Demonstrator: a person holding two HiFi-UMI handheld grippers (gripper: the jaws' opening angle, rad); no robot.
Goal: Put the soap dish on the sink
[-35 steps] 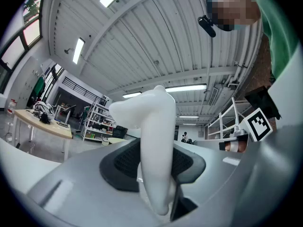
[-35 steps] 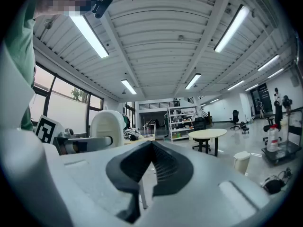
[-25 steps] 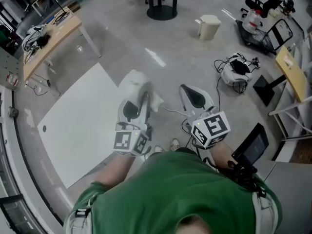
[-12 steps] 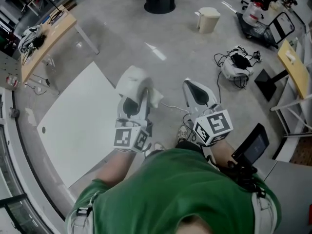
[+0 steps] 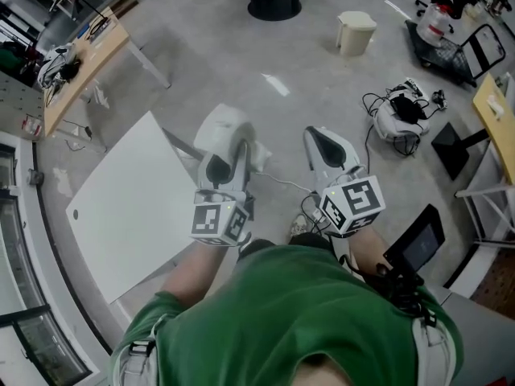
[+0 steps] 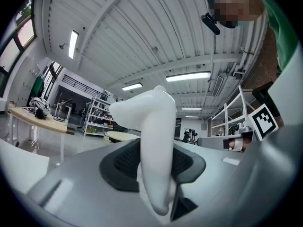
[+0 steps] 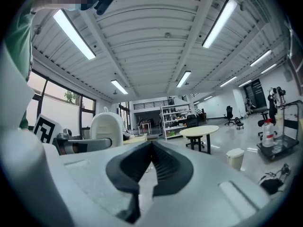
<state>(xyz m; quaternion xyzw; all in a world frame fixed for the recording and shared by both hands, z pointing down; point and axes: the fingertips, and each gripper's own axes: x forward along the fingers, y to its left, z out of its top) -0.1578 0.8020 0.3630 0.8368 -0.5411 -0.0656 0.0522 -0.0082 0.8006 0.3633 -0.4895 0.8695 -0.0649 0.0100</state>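
The white soap dish (image 5: 225,129) sticks out ahead of my left gripper (image 5: 232,153), which is shut on it. In the left gripper view the dish (image 6: 152,126) stands on edge between the dark pads (image 6: 122,162), its rim rising above them. My right gripper (image 5: 319,141) is level with the left one, to its right, and is shut on nothing. Its ribbed pads (image 7: 163,167) meet at the tips in the right gripper view. That view also shows the dish (image 7: 107,126) off to the left. Both grippers point level over the floor.
A white tabletop (image 5: 121,207) lies low at the left, with a wooden desk (image 5: 80,59) beyond it. Ahead are a round table's black base (image 5: 273,6) and a cream bin (image 5: 356,32). A bag with cables (image 5: 398,112) and a dark screen (image 5: 418,246) are at the right.
Both grippers have travelled forward together across the floor, and the white tabletop has come nearer on the left. The dish has stayed in the left gripper.
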